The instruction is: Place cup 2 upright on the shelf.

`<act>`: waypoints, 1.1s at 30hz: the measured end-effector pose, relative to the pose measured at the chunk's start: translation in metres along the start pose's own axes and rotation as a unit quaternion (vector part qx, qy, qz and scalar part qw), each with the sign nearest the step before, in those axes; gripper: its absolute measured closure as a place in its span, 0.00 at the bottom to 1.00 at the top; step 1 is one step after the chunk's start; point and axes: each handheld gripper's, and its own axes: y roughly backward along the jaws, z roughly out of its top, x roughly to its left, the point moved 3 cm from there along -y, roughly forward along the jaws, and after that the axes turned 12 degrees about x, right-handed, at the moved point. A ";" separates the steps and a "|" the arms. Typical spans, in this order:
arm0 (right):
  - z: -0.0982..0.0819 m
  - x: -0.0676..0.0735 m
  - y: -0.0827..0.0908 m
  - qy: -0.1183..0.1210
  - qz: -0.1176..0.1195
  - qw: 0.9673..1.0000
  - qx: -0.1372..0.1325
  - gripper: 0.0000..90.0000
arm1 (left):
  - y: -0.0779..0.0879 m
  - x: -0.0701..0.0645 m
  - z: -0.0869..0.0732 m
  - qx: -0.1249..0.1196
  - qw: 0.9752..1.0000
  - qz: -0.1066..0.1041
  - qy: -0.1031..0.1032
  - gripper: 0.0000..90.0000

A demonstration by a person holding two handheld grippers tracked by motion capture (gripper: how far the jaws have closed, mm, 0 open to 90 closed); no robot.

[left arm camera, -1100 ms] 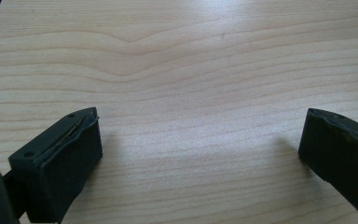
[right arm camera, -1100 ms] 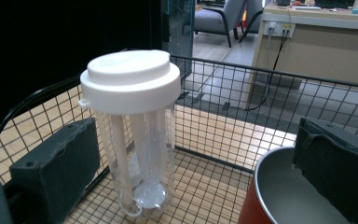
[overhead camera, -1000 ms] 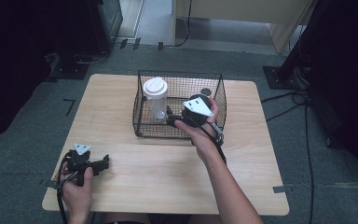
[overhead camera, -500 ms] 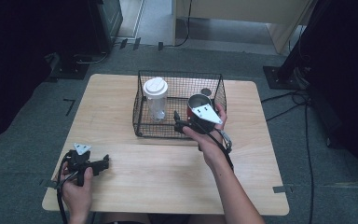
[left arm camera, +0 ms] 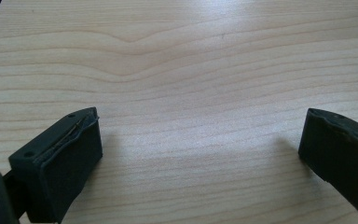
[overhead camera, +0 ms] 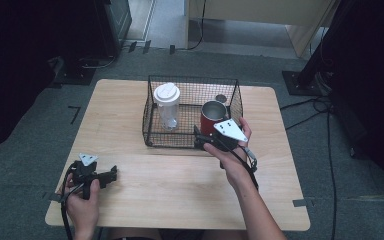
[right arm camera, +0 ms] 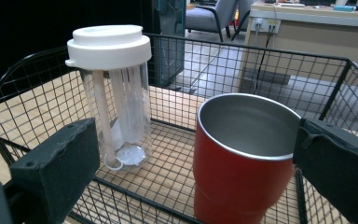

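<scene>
Right gripper (overhead camera: 200, 137) sits at the near edge of the wire basket (overhead camera: 152, 131), right-hand half, held in the person's right hand (overhead camera: 232, 150). Jaws spread wide, nothing between them. In the right gripper view the red cup (right arm camera: 242, 161) stands upright inside the basket, steel-lined, open top, empty as far as I can see. It's just past the jaws, toward the right one; can't tell if that jaw touches it. From the high view the red cup (overhead camera: 213, 117) is in the basket's right half, near side.

Clear tumbler (overhead camera: 167, 106) with white lid stands upright in the basket's left half, apart from the cup. Right gripper view shows the tumbler (right arm camera: 116, 93) with pale straws or rods inside.

Left gripper (overhead camera: 111, 173) is at the near-left part of the wooden table (overhead camera: 130, 200), well apart from the basket, held in the left hand (overhead camera: 82, 197). Left gripper view: jaws wide apart, bare wood grain between them, holding nothing. It looks low to the tabletop; contact not clear.
</scene>
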 end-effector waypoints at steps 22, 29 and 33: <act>-0.039 -0.035 0.027 -0.023 -0.015 1.000 0.013 0.01 | 0.000 0.000 0.000 0.001 1.000 0.000 0.000 0.00; -0.050 -0.042 0.034 -0.026 -0.016 0.999 0.016 0.01 | 0.000 0.000 0.000 0.000 1.000 0.000 -0.001 0.00; -0.060 -0.047 0.036 -0.030 -0.020 0.999 0.023 0.01 | 0.000 0.000 0.000 0.001 1.000 0.000 -0.001 0.00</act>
